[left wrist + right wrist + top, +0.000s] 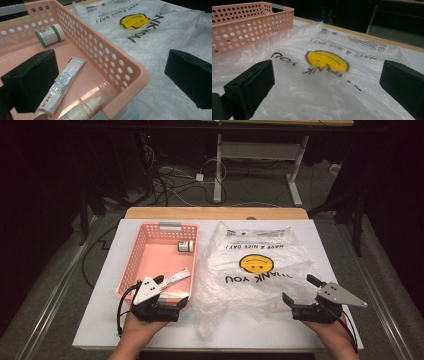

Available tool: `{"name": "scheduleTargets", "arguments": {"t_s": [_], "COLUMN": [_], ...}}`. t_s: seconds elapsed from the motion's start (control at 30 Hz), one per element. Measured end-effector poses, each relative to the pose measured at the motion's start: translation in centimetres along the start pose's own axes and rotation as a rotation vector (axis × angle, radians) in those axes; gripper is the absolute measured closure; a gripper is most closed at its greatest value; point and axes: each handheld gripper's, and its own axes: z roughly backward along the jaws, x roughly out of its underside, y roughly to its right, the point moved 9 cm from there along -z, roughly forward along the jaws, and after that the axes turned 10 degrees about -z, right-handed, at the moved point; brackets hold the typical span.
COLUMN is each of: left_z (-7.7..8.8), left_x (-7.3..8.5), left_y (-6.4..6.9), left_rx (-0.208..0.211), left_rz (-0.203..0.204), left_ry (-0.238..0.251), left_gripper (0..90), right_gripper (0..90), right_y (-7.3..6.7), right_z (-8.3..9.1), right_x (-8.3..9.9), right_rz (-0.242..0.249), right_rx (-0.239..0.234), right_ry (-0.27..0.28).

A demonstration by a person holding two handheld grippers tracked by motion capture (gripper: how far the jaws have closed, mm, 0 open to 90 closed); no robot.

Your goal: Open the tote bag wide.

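**So: both claws spread, nothing picked yet — basket items next to the bag**

Likely job: move the small items from the pink basket (pixel 134 251) into the plastic bag (pixel 255 270). This is a judgement from the layout.

- Tube (pixel 61 86) lies flat on the basket floor, near end, angled. In the left claw view it sits just beside the left jaw, partly between the jaws.
- Dropper bottle (pixel 81 112) lies beside the tube at the near wall, tip pointing toward the basket's corner.
- Green-capped pill bottle (pixel 50 35) is on its side at the far end, well apart from the other two.
- Bag lies flat and crumpled on the white tabletop (pixel 100 320), touching the basket's right wall, smiley print up. Can't tell where its mouth is.

Claws:
- Left claw (pixel 170 292) is spread wide over the basket's near right corner, one jaw inside, the other over the bag. Holding nothing.
- Right claw (pixel 299 292) is spread wide, low over the bag's near right part, also holding nothing.

To do the step well: shift the left claw fully inside the wall, straddle the tube across its width (not lengthwise), then close. Pinch mid-body, since the flat tail will slip. The right claw should take one bag layer at the edge so the mouth opens.
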Motion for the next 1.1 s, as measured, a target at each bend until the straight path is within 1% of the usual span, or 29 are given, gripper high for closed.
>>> {"name": "scheduleTargets", "arguments": {"t_s": [0.07,0.3,0.33,0.4,0.5,0.57,0.6,0.63,0.67,0.7,0.73,0.8,0.83,0.87,0.9,0.97,1.0,1.1], "left_z": [-0.1,-0.1,-0.1,-0.1,0.0,0.0,0.0,0.0,-0.1,-0.1,-0.1,-0.1,-0.1,-0.1,-0.1,-0.1,-0.1,0.0], "left_x": [0.0,0.2,0.3,0.4,0.5,0.5,0.5,0.5,0.4,0.3,0.3,0.2,0.2,0.2,0.2,0.1,0.1,0.1], "left_y": [0.1,-0.1,-0.3,-0.4,-0.6,-0.7,-0.7,-0.7,-0.6,-0.6,-0.6,-0.5,-0.5,-0.4,-0.4,-0.4,-0.3,-0.3], "left_rx": [0.001,-0.001,-0.011,-0.011,-0.013,-0.013,-0.013,-0.016,-0.019,-0.020,-0.021,-0.021,-0.021,-0.019,-0.018,-0.019,-0.016,-0.010], "left_rz": [-0.006,-0.003,-0.001,0.003,0.011,0.019,0.019,0.018,0.012,0.009,0.006,0.002,0.002,0.000,-0.002,-0.003,-0.003,-0.009], "left_ry": [0.001,0.004,0.005,0.002,0.003,0.004,0.004,0.006,0.006,0.006,0.005,0.005,0.005,0.008,0.009,0.011,0.013,0.014], "left_gripper": [0.0,0.0,0.0,0.0,0.0,0.0,0.0,0.0,0.0,0.0,0.0,0.0,0.0,0.0,0.0,0.0,0.0,0.0], "right_gripper": [0.0,0.0,0.0,0.4,1.9,6.0,6.7,6.7,8.7,9.9,11.4,14.4,14.4,19.1,22.2,31.4,37.4,58.1], "right_y": [0.0,0.2,0.4,1.0,2.4,3.6,4.2,4.2,5.0,5.2,5.5,5.8,5.8,5.9,6.0,6.1,6.2,6.6], "right_z": [0.1,0.2,0.2,0.3,0.5,0.6,0.6,0.6,0.6,0.6,0.6,0.5,0.5,0.6,0.7,0.9,1.0,1.6], "right_x": [0.0,-0.1,-0.1,0.0,0.5,1.1,1.5,1.5,2.2,2.5,2.8,3.5,3.5,4.3,4.7,5.5,5.9,6.9], "right_rz": [0.001,0.001,0.000,-0.011,-0.037,-0.042,-0.048,-0.048,-0.057,-0.062,-0.060,-0.074,-0.074,-0.086,-0.084,-0.085,-0.090,-0.080], "right_rx": [0.001,0.009,0.013,0.027,0.062,0.101,0.108,0.108,0.129,0.140,0.144,0.138,0.138,0.145,0.143,0.147,0.148,0.167], "right_ry": [0.002,0.000,-0.005,-0.010,-0.041,-0.073,-0.092,-0.092,-0.134,-0.155,-0.171,-0.209,-0.209,-0.250,-0.268,-0.305,-0.321,-0.355]}}
